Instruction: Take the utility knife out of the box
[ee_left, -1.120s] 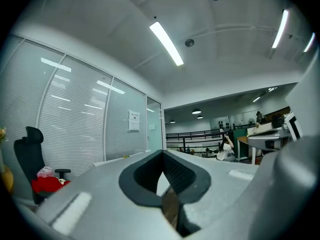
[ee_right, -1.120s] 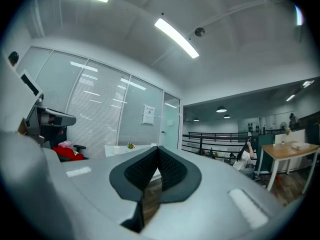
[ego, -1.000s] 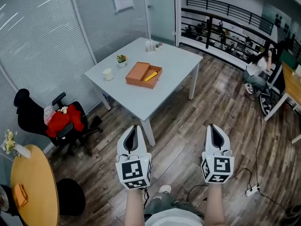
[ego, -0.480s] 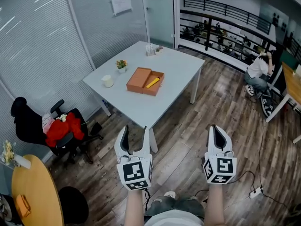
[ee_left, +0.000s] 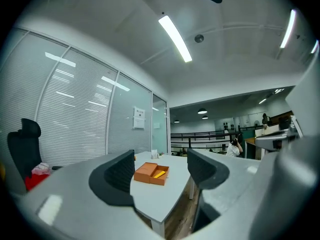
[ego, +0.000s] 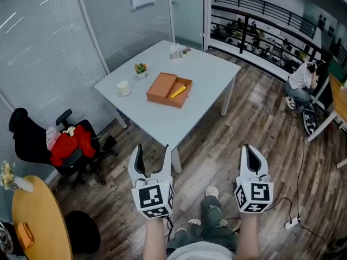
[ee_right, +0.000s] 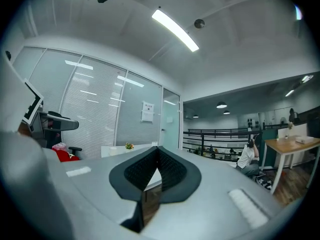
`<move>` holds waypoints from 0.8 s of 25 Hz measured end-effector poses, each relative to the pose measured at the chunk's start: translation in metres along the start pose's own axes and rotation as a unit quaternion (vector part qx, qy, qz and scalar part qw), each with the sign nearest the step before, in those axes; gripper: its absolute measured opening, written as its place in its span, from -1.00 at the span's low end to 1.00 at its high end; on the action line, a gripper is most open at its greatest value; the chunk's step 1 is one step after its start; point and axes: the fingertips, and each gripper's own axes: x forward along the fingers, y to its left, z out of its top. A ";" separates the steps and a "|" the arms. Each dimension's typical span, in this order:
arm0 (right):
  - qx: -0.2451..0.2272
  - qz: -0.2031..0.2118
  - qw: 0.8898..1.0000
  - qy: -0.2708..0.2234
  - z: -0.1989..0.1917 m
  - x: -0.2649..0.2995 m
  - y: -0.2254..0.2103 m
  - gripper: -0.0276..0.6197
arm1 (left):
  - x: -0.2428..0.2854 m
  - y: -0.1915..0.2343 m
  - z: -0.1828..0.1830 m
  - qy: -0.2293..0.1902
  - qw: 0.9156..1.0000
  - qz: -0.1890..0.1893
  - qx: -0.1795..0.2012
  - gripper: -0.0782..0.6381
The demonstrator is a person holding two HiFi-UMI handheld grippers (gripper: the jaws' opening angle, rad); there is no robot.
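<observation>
- Orange cardboard: the box (ego: 168, 90) lies open near the middle of the white table (ego: 204, 72), well apart from both grippers, with bare wooden floor between.
- Yellow knife (ego: 178, 92): it rests in the half of the box toward 3 o'clock. The half toward 9 o'clock shows nothing inside.
- Long axis of the knife: in the head view it runs roughly from 8 o'clock to 2 o'clock, aslant to the box walls.
- Left gripper (ego: 152, 150): jaws spread wide and empty. Its own view frames the box and knife between the two jaws, so the knife lies close to 12 o'clock from it.
- Right gripper (ego: 249, 147): jaws pressed together, pinching nothing. The knife lies toward 11 o'clock from it.
- Nearer hand: the left, by judgement, since it is lined up on the box with jaws already parted.
- Stage, as judged: approach only. The knife is untouched in the box, and the grippers hang at floor side, short of the table's near corner.
</observation>
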 end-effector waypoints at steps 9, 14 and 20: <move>-0.007 0.030 1.000 0.000 0.001 0.066 -0.015 -0.84 | 0.054 -0.003 -0.005 0.004 1.000 0.024 -0.006 0.11; -0.012 0.057 0.998 0.000 0.003 0.116 -0.030 -0.84 | 0.096 -0.007 -0.005 0.006 0.999 0.047 -0.008 0.11; -0.014 0.087 0.996 0.004 0.009 0.179 -0.053 -0.84 | 0.151 -0.020 -0.005 0.018 0.998 0.066 -0.004 0.11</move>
